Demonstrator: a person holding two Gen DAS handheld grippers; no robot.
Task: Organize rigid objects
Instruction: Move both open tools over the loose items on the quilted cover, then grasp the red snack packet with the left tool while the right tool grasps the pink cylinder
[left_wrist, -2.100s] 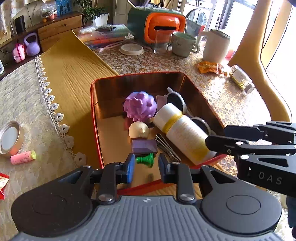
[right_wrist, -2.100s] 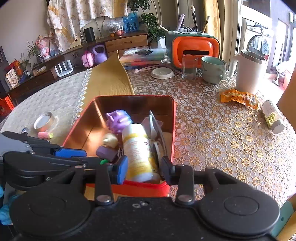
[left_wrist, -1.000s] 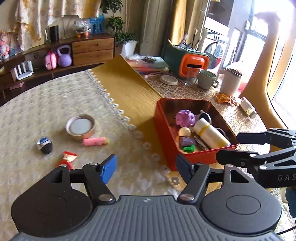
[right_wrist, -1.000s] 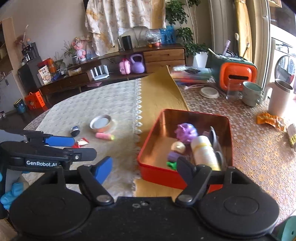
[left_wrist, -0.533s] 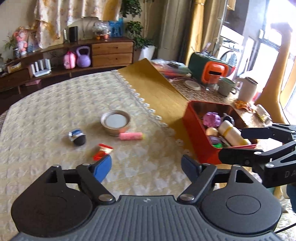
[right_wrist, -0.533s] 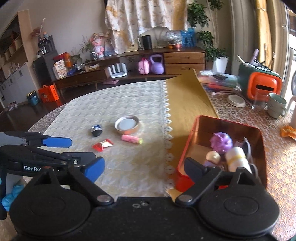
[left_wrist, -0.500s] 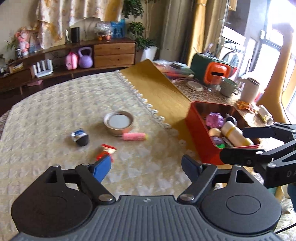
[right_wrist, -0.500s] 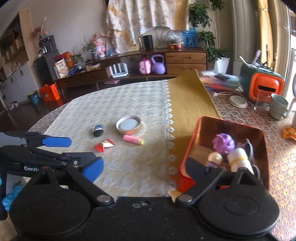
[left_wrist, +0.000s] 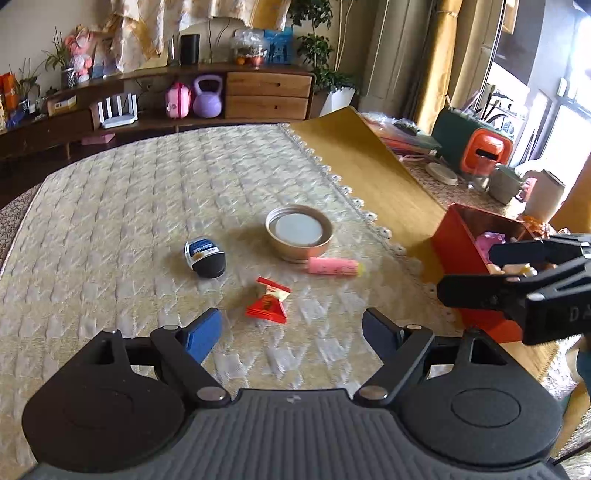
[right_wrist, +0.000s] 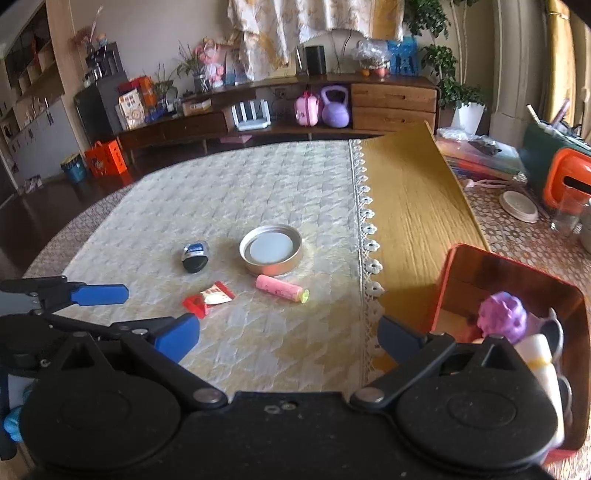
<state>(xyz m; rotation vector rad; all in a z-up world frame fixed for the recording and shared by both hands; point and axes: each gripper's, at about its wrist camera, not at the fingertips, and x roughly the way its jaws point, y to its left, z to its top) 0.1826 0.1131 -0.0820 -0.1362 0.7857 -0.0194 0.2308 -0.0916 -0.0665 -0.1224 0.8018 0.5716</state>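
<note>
Several small items lie on the cream tablecloth: a round metal lid (left_wrist: 299, 232) (right_wrist: 270, 249), a pink tube (left_wrist: 334, 266) (right_wrist: 282, 288), a red wrapper (left_wrist: 267, 301) (right_wrist: 208, 297) and a blue-and-black piece (left_wrist: 205, 256) (right_wrist: 194, 255). A red tin box (left_wrist: 461, 236) (right_wrist: 465, 266) at the right holds a purple spiky ball (right_wrist: 502, 317), a white-and-yellow bottle (right_wrist: 543, 365) and more. My left gripper (left_wrist: 291, 334) is open and empty, just short of the wrapper. My right gripper (right_wrist: 288, 338) is empty, its jaws opening wide between the wrapper and the box.
A gold runner (right_wrist: 410, 206) crosses the table beside the box. An orange-and-green appliance (left_wrist: 476, 147), a glass, a mug and a white jug stand at the far right. The table's rounded edge falls away on the left; a sideboard (right_wrist: 391, 99) stands beyond.
Both grippers have swung left, away from the red box and over the cream cloth with the loose items. Both pairs of jaws stand wider than before.
</note>
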